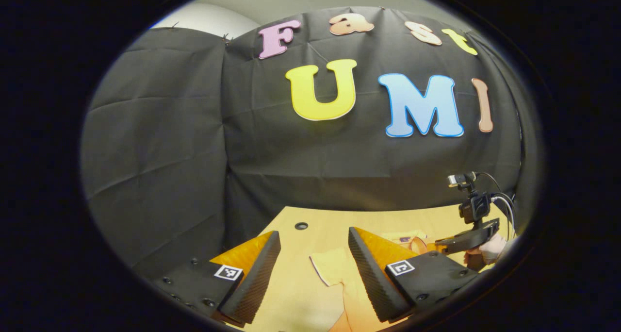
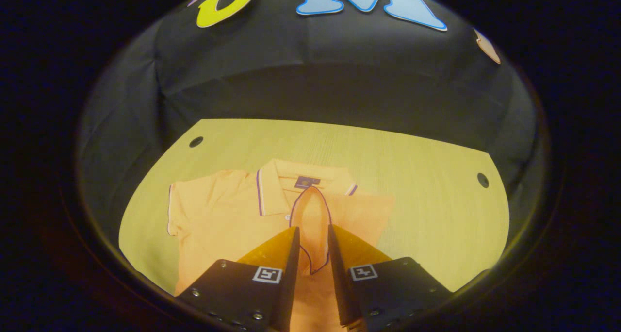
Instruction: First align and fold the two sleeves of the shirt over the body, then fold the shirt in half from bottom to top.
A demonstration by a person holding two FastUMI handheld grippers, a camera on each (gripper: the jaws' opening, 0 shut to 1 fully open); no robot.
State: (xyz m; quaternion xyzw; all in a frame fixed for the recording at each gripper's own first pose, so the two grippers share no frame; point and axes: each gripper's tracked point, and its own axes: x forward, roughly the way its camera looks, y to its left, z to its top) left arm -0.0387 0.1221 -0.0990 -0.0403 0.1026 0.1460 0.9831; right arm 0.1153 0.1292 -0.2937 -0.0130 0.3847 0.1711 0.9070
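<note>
Two fingers of the right gripper are pinching a raised sleeve of the orange short-sleeved polo shirt, hiding its middle. It is lying flat on the pale wooden table, collar pointing toward the wall. The left gripper is hanging wide apart, holding nothing.

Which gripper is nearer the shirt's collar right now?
Right. The right gripper grips a sleeve over the shirt's body just below the collar; the left gripper hangs open farther back.
</note>
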